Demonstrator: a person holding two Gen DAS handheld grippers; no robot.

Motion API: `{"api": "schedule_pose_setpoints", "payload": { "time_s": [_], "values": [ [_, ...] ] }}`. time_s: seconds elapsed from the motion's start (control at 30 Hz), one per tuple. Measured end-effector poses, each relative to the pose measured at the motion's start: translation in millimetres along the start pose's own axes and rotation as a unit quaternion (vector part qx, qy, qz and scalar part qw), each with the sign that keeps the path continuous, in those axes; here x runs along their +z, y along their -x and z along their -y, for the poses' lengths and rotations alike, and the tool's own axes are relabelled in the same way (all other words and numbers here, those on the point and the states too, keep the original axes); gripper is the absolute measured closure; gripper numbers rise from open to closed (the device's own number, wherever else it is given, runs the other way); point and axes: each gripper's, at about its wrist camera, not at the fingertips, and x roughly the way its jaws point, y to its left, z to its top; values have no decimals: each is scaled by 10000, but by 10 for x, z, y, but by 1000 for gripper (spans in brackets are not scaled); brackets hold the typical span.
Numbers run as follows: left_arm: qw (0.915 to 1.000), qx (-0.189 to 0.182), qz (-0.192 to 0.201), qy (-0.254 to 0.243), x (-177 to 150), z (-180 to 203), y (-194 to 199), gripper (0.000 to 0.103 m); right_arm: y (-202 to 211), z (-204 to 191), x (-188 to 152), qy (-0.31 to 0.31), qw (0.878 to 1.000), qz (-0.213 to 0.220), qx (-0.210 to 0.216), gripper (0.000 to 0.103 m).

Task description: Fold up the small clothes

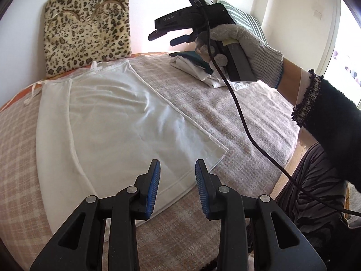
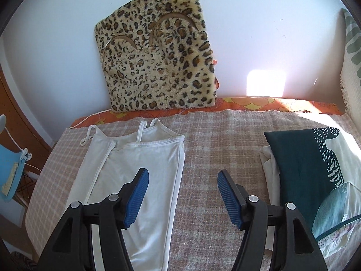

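A white strappy camisole (image 1: pixel 108 122) lies flat on the checked blanket, folded lengthwise; it also shows in the right wrist view (image 2: pixel 140 164). My left gripper (image 1: pixel 177 171) is open and empty, hovering over the camisole's near hem corner. My right gripper (image 2: pixel 183 180) is open and empty above the blanket, just right of the camisole; in the left wrist view it (image 1: pixel 168 37) is held up in a gloved hand over the far side.
A leopard-print cushion (image 2: pixel 158 54) leans on the wall behind. A pile of folded clothes, dark green on white (image 2: pixel 311 169), lies at the right. The checked blanket (image 2: pixel 214 135) covers the surface; its edge drops off at the left, where a blue item (image 2: pixel 11 171) sits.
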Motion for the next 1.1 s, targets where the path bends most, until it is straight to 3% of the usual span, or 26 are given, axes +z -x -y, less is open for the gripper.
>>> {"api": "schedule_pose_setpoints", "payload": {
  "time_s": [0.2,0.3,0.37,0.53,0.7,0.8,0.9,0.97,1.1],
  "values": [
    [9991,-155,-246,-296,79,334,-307,72,-59,170,109,-76,9997,31,221,37],
    [9979,-188,-330,-520,104,501,-407,64,-131,241,144,-107,9994,-25,339,37],
    [9969,-148,-386,-670,105,593,-468,58,-180,313,164,-215,9987,-66,452,37],
    [9939,131,-573,-932,101,704,-661,58,-263,455,231,-409,9975,-81,577,37],
    [9937,296,-601,-896,98,676,-736,58,-393,507,269,-425,9965,-161,708,37],
    [9951,331,-572,-729,120,628,-741,64,-525,488,282,-348,9964,-254,734,37],
    [9968,280,-510,-542,141,581,-738,76,-684,446,305,-299,9960,-359,765,37],
    [9975,251,-447,-488,137,567,-723,92,-790,416,338,-290,9954,-411,810,37],
    [9987,217,-335,-333,137,516,-682,96,-1032,292,397,-84,9949,-510,865,37]
  ]
}}
